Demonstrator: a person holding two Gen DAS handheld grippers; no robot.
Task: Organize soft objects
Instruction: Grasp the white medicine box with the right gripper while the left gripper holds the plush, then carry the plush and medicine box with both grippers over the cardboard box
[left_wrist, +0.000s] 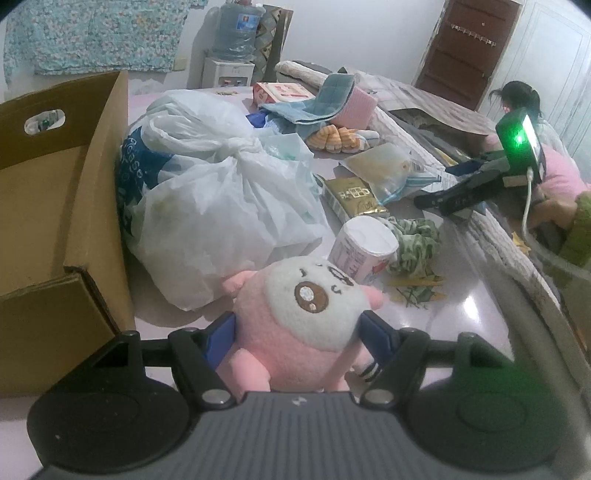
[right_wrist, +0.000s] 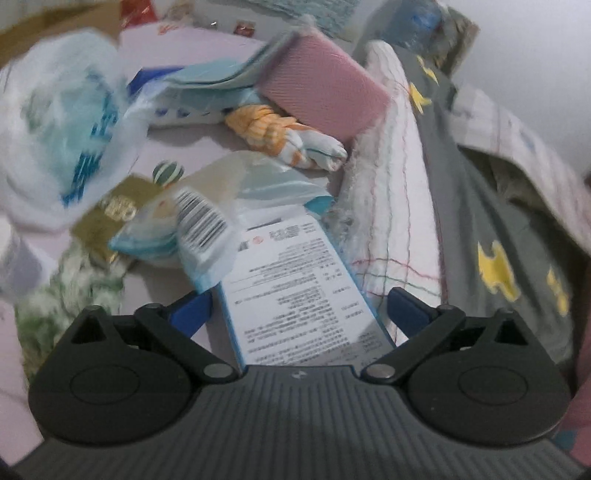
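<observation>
My left gripper (left_wrist: 297, 332) is shut on a pink plush toy (left_wrist: 295, 325) with a white face, held just above the pale table. An open cardboard box (left_wrist: 51, 177) stands to its left. My right gripper (right_wrist: 299, 306) is open, its blue pads either side of a white and blue printed package (right_wrist: 295, 291) without pressing it; it also shows in the left wrist view (left_wrist: 430, 201). Orange striped socks (right_wrist: 269, 129) and a pink folded cloth (right_wrist: 325, 88) with a teal towel (left_wrist: 325, 99) lie further back.
A tied white plastic bag (left_wrist: 221, 199) sits beside the box. A tissue roll (left_wrist: 362, 247), green patterned cloth (left_wrist: 417, 243), gold packet (left_wrist: 354, 195) and clear pouch (left_wrist: 384, 170) lie mid-table. A quilt (right_wrist: 391, 192) and grey blanket (right_wrist: 491, 229) edge the right side.
</observation>
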